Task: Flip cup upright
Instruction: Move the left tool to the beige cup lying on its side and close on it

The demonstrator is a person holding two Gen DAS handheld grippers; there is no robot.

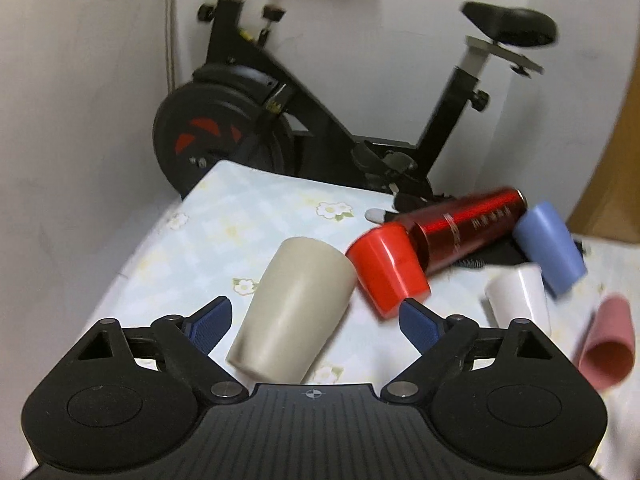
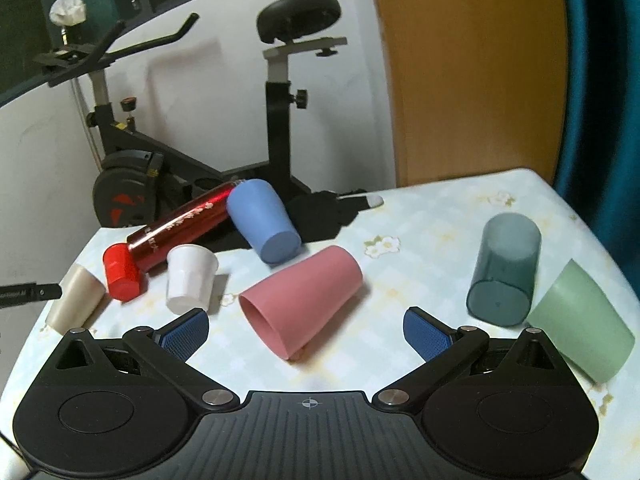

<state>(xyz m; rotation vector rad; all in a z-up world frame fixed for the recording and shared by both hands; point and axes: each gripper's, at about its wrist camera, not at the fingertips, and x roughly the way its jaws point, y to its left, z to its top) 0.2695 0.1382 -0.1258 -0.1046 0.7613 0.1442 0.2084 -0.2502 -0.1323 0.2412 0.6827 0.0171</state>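
Note:
Several cups lie on their sides on the floral tablecloth (image 2: 440, 220). A beige cup (image 1: 292, 312) lies between the open jaws of my left gripper (image 1: 316, 320), mouth toward the camera; no contact shows. It also shows at the left of the right wrist view (image 2: 76, 300). A pink cup (image 2: 300, 300) lies tipped between the open jaws of my right gripper (image 2: 306, 330), mouth toward me. It appears at the right edge of the left wrist view (image 1: 608, 344). Both grippers are empty.
A red metal bottle (image 1: 460, 228) with a red cap (image 1: 386, 268), a white cup (image 2: 190, 278), a blue cup (image 2: 262, 220), a dark teal cup (image 2: 504, 276) and a green cup (image 2: 580, 324) lie around. An exercise bike (image 1: 280, 112) stands behind the table.

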